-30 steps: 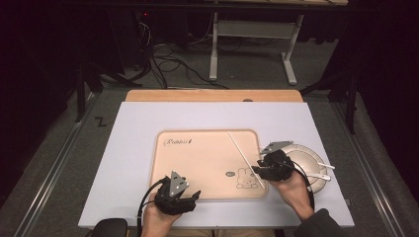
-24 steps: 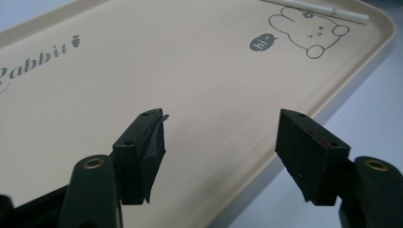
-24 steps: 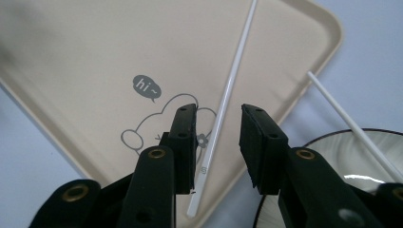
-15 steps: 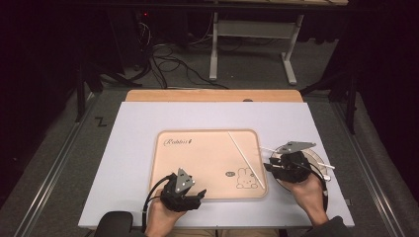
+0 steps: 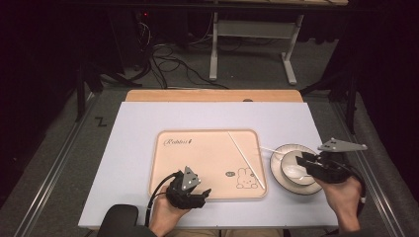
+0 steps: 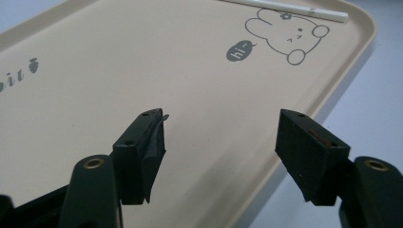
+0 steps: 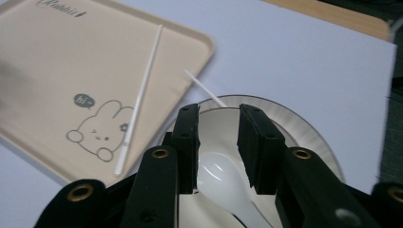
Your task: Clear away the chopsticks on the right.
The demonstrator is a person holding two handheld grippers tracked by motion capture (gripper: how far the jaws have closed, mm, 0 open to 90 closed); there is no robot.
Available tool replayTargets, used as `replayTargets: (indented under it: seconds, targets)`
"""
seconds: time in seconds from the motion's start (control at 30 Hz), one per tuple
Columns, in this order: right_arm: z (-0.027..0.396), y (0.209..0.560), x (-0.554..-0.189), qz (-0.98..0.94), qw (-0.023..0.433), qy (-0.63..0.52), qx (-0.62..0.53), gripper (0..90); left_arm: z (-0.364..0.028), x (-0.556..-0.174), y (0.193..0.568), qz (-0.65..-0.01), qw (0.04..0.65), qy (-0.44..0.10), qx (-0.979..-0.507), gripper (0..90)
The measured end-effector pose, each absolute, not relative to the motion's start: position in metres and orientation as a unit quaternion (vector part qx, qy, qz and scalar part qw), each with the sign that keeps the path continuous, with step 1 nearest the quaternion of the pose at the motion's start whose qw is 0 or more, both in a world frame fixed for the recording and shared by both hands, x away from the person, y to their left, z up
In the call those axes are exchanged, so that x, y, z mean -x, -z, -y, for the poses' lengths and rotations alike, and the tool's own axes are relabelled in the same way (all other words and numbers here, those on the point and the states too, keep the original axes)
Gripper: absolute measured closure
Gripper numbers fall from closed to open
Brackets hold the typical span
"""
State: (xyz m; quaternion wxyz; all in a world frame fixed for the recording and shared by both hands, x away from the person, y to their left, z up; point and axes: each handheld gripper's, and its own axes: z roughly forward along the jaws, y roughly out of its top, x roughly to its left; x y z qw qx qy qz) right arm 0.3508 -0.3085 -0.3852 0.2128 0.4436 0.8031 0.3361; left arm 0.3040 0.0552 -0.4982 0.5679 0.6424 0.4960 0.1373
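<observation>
On the pale blue mat covering the table, a beige tray printed with a rabbit drawing lies in the middle, and a white chopstick rests slantwise across its right part. Just right of the tray sits a plate carrying a small white bowl, with a white ceramic spoon lying in the bowl. A second white chopstick leans on the plate's rim, its far end reaching toward the tray's corner. The right gripper hovers above the bowl, held from the right side of the table; its jaws have just been closing and now stand partly apart, a narrow gap between them. In the right gripper view the spoon's scoop appears below and between the jaws, but whether the pads touch it cannot be told. The left gripper sits low over the tray's near edge, its jaws spread wide with nothing between them, and the left gripper view looks across bare tray surface toward the rabbit print and the end of the first chopstick.
</observation>
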Motion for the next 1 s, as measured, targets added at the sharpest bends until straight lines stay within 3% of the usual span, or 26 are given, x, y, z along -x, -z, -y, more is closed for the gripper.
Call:
replayTargets:
  seconds: [0.37, 1.0]
  targets:
    - [0.353, 0.384, -0.352, -0.787, 0.22, -0.324, -0.477, 70.3, -0.056, -0.308, 0.499, -0.499, 0.566, -0.138, -0.642, 34.1]
    - [0.394, 0.402, -0.391, -0.816, 0.208, -0.261, -0.473, 70.9, -0.066, -0.302, 0.501, -0.523, 0.558, -0.151, -0.627, 34.2]
